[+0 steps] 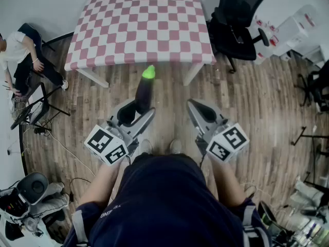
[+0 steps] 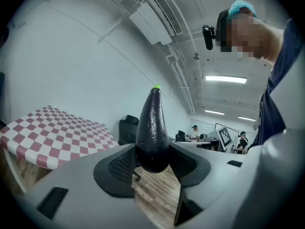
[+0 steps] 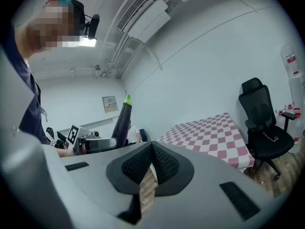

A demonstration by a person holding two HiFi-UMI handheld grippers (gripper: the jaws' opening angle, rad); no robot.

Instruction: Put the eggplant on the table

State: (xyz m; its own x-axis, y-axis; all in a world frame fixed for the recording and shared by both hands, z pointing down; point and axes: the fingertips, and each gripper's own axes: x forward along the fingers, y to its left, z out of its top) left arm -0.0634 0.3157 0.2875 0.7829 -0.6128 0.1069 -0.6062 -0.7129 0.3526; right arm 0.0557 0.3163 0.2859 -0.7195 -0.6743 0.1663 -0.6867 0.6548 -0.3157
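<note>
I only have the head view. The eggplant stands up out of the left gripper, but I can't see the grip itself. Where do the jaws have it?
Observer: In the left gripper view, the left gripper clamps the eggplant by its fat, rounded bottom end, with one jaw pressed against each side.
Operator: Good. And the right one, is anything caught in it?
Observer: No. In the right gripper view, the right gripper has its jaws closed tip to tip, with nothing between them.
</note>
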